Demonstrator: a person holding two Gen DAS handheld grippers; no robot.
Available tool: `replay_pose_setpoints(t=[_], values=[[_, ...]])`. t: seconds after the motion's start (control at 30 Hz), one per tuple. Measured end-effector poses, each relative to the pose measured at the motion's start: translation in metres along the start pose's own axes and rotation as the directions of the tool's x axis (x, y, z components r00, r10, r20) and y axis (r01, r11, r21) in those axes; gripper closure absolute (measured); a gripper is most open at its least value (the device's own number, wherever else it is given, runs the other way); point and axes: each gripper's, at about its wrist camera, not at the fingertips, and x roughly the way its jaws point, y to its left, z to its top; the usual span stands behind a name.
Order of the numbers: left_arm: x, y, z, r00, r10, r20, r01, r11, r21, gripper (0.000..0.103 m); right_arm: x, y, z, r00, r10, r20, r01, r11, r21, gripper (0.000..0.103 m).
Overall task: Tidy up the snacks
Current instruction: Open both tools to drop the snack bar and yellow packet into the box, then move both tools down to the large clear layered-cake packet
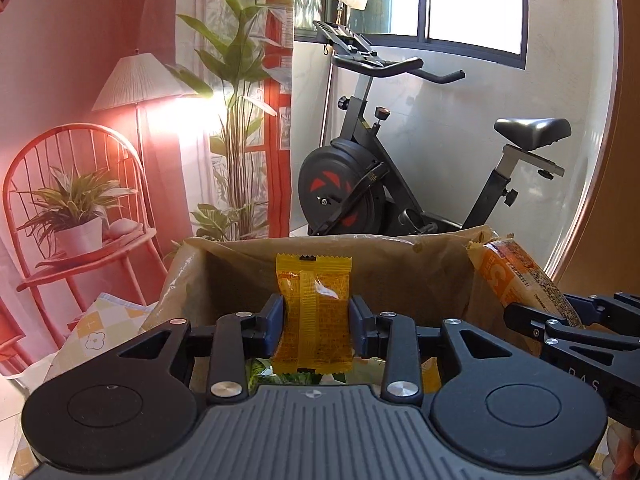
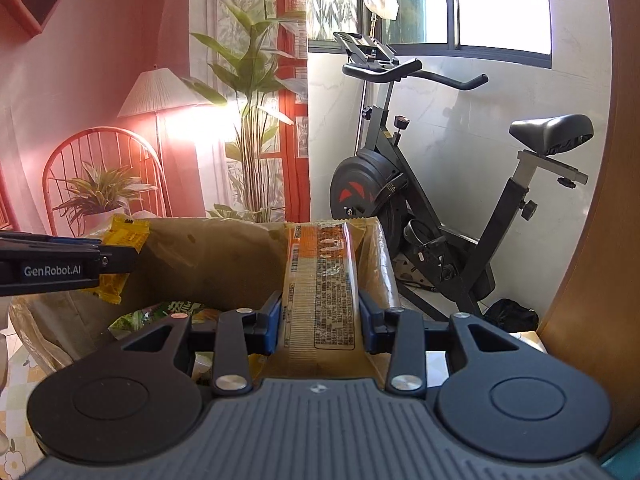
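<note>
My left gripper (image 1: 316,322) has its jaws pinched on a small yellow snack packet (image 1: 314,312), held upright above the open brown paper bag (image 1: 240,264), with the right tool's orange packet just beside it at the edge. On the right wrist view, my right gripper (image 2: 319,322) clamps a long orange snack pack (image 2: 320,280) over the same bag, green packets (image 2: 160,314) lying inside.

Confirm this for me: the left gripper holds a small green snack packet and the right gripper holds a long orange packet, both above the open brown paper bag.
One thing is wrong: the small packet in the left gripper is yellow, not green, as the left wrist view shows. The rest stands: the right gripper holds a long orange packet, both above the open brown paper bag.
</note>
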Motion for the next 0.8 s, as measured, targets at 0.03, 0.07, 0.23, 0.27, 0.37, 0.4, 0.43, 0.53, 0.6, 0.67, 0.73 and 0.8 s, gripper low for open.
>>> replay_pose_setpoints(t=[0.03, 0.07, 0.23, 0.27, 0.37, 0.4, 0.43, 0.53, 0.6, 0.67, 0.73, 0.8], values=[[0.001, 0.000, -0.001, 1.000, 0.001, -0.007, -0.001, 1.000, 0.001, 0.064, 0.000, 0.001, -0.001, 1.000, 0.005, -0.007, -0.005, 1.000, -0.005, 0.061], [-0.002, 0.002, -0.004, 1.000, 0.002, -0.013, -0.002, 1.000, 0.002, 0.060, -0.001, 0.001, -0.002, 1.000, 0.013, -0.009, -0.013, 1.000, -0.009, 0.060], [-0.014, 0.008, -0.006, 1.000, 0.003, -0.012, -0.003, 1.000, 0.006, 0.047, -0.016, 0.005, -0.004, 0.999, 0.042, 0.009, -0.042, 0.999, -0.014, 0.051], [-0.017, 0.009, -0.007, 1.000, 0.000, -0.016, 0.001, 1.000, 0.003, 0.047, -0.021, 0.007, -0.004, 0.998, 0.054, 0.014, -0.054, 0.998, -0.017, 0.051], [-0.039, 0.015, -0.012, 0.999, -0.031, -0.020, 0.031, 0.999, -0.006, 0.046, -0.039, 0.009, -0.009, 0.994, 0.101, 0.029, -0.100, 0.995, -0.027, 0.051], [-0.048, 0.017, -0.015, 0.999, -0.038, -0.012, 0.037, 0.999, -0.004, 0.046, -0.048, 0.012, -0.011, 0.992, 0.122, 0.038, -0.121, 0.992, -0.034, 0.051], [-0.059, 0.019, -0.019, 0.999, -0.043, 0.006, 0.043, 0.999, 0.003, 0.046, -0.056, 0.013, -0.014, 0.989, 0.140, 0.045, -0.138, 0.989, -0.044, 0.051], [-0.094, 0.028, -0.039, 0.996, -0.058, 0.064, 0.054, 0.997, 0.054, 0.046, -0.080, 0.019, -0.025, 0.980, 0.190, 0.058, -0.185, 0.979, -0.087, 0.051], [-0.109, 0.036, -0.056, 0.996, -0.076, 0.056, 0.073, 0.996, 0.058, 0.046, -0.094, 0.021, -0.035, 0.973, 0.222, 0.062, -0.214, 0.971, -0.107, 0.051], [-0.118, 0.047, -0.075, 0.995, -0.096, 0.024, 0.095, 0.995, 0.037, 0.046, -0.105, 0.023, -0.049, 0.970, 0.239, 0.050, -0.232, 0.964, -0.127, 0.051], [-0.123, 0.055, -0.100, 0.994, -0.105, -0.011, 0.105, 0.994, 0.012, 0.046, -0.108, 0.026, -0.066, 0.965, 0.260, 0.014, -0.256, 0.956, -0.147, 0.051], [-0.122, 0.057, -0.119, 0.993, -0.111, -0.041, 0.111, 0.994, 0.007, 0.046, -0.106, 0.032, -0.088, 0.966, 0.258, -0.032, -0.259, 0.946, -0.196, 0.051]])
